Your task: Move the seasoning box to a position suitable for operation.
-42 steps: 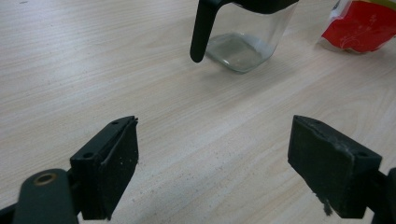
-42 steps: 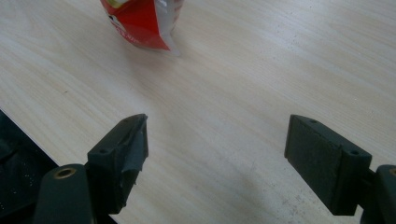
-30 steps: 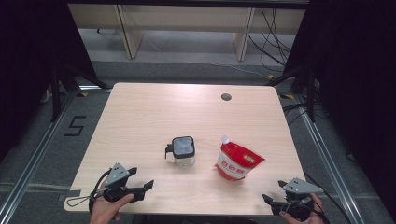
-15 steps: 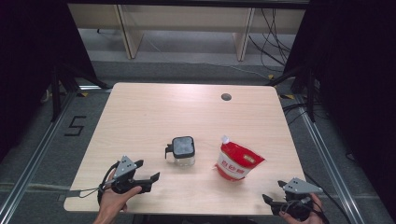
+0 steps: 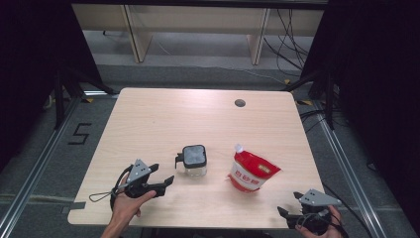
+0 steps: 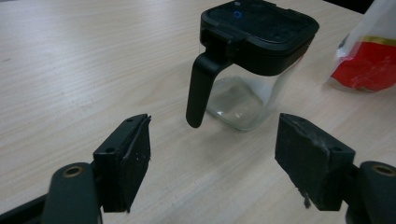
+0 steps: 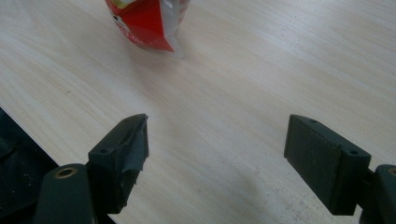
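A small glass jar with a black lid and a black side handle stands near the middle of the table. Right of it stands a red and white spouted pouch. My left gripper is just left of the jar and points at its handle. In the left gripper view my left gripper is open; its jaws have just been closing a little, with nothing between them and the jar a short way ahead. My right gripper rests open at the front right corner, and the pouch is ahead of it.
The light wooden table has a round cable hole at its back right. The front edge runs close under my right gripper. Metal rails and loose cables lie on the floor on both sides.
My left gripper has moved right and a little farther onto the table, closer to the jar's handle. The right gripper, jar and pouch have kept still.
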The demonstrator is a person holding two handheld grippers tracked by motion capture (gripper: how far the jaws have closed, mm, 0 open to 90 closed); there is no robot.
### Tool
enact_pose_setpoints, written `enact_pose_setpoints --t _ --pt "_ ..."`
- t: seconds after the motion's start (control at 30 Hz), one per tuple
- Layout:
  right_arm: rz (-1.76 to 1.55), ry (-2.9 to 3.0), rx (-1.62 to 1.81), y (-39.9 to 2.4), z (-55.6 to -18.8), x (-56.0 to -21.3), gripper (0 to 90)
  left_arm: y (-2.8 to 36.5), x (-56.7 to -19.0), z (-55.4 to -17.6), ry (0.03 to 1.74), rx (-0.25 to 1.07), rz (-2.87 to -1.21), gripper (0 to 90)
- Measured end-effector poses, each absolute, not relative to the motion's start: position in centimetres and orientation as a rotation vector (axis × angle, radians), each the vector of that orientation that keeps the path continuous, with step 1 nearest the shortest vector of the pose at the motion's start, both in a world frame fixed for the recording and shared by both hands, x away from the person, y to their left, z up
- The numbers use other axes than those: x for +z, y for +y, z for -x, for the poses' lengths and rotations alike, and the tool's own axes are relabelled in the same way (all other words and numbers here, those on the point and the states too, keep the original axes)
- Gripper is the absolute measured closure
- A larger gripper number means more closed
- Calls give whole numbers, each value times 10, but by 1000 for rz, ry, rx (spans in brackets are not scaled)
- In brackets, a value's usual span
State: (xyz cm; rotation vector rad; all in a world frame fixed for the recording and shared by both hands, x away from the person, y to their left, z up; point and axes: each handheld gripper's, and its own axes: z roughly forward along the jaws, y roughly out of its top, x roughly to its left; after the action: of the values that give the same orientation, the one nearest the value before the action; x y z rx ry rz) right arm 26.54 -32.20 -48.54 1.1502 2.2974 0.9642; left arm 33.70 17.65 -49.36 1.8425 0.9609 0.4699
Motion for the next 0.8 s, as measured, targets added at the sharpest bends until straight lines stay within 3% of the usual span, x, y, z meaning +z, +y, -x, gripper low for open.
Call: enact_pose_setpoints --t 0.3,0.8 --pt "-1166 2309 965 -322 -265 -486 227 162 -498 -362 886 522 -1873 403" --pt "-1149 2305 975 -322 -266 -486 227 153 -505 -385 797 499 -1929 599"
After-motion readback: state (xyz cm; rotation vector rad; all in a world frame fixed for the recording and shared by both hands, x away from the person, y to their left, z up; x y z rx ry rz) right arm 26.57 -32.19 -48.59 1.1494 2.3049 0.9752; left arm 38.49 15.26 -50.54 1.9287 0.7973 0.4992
